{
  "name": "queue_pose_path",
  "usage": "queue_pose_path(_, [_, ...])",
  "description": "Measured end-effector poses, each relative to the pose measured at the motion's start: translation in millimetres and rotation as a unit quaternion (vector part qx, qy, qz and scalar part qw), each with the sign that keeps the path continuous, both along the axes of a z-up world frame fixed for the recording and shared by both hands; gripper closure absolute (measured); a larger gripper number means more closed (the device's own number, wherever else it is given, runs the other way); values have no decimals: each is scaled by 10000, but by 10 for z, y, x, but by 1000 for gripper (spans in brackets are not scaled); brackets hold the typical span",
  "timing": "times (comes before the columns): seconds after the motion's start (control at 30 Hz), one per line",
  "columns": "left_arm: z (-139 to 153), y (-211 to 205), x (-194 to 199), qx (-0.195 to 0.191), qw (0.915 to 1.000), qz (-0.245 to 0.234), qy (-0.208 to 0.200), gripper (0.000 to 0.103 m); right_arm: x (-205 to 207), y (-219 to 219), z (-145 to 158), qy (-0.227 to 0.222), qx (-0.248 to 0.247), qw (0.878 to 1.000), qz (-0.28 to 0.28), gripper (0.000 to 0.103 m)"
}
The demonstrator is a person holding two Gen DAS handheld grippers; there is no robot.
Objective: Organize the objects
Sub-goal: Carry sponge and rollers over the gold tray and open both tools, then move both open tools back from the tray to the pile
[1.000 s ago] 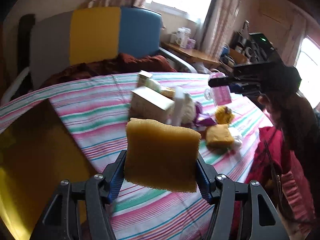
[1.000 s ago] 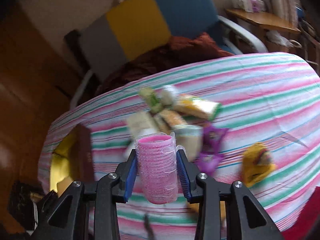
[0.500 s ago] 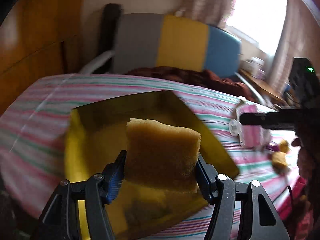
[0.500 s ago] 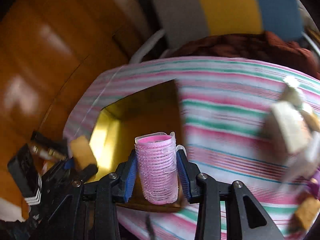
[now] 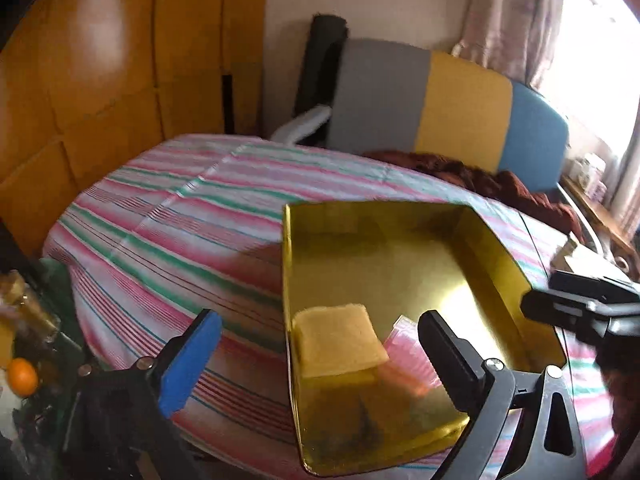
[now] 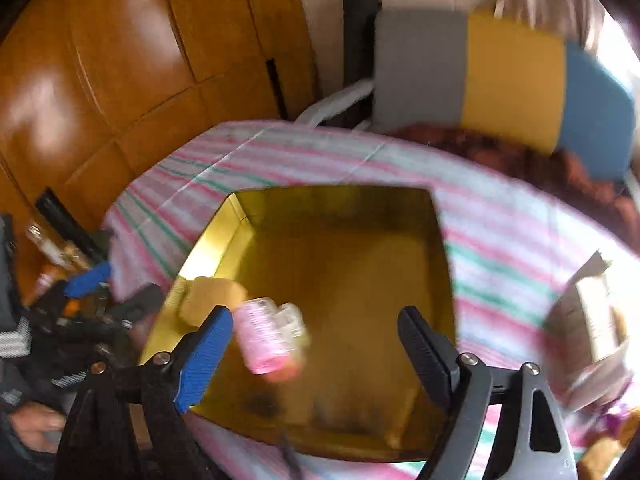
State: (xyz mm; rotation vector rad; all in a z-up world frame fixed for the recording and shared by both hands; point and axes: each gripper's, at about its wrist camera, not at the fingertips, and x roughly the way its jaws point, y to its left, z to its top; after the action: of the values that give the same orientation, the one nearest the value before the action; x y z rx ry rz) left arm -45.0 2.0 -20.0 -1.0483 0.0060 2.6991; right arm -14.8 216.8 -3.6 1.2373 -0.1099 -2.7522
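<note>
A shiny gold tray (image 5: 496, 248) lies on the striped tablecloth; it also shows in the right wrist view (image 6: 444, 240). A yellow sponge (image 5: 340, 340) lies in the tray's near left corner, seen too in the right wrist view (image 6: 212, 296). A pink hair roller (image 6: 266, 340) is blurred, loose in or just above the tray beside the sponge; it also shows in the left wrist view (image 5: 408, 348). My left gripper (image 5: 320, 352) is open and empty above the tray's near edge. My right gripper (image 6: 316, 348) is open and empty above the tray.
A striped tablecloth (image 5: 192, 224) covers the table. A chair with grey, yellow and blue back (image 5: 452, 116) stands behind. Wooden panels (image 5: 100, 60) are at left. Boxes (image 6: 592, 312) sit right of the tray. Bottles and an orange (image 5: 22, 376) sit below the table's left edge.
Both grippers opened. The sponge left my left gripper and lies in the tray. The pink roller left my right gripper and is in or just above the tray.
</note>
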Motion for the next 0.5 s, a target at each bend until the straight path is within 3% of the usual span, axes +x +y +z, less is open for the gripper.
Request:
queue_pose_path(0.17, [164,-3,83,17,9984,228,513,0,314,-53,187,1172,790,9882,-588,16])
queue_pose_path(0.23, [219,20,104,-53,9974,241,682,0,372,-69,195,1425,1004,9814,-801,16])
queue_pose_path(0.3, [276,31,131,-98,9965,254,796,0,377,-80,160,1433,1085,9801,-847,16])
queue_pose_path(0.5, [301,99,172,-195,9966,180,775,0,346,36,33,958,705,9888,-901,17])
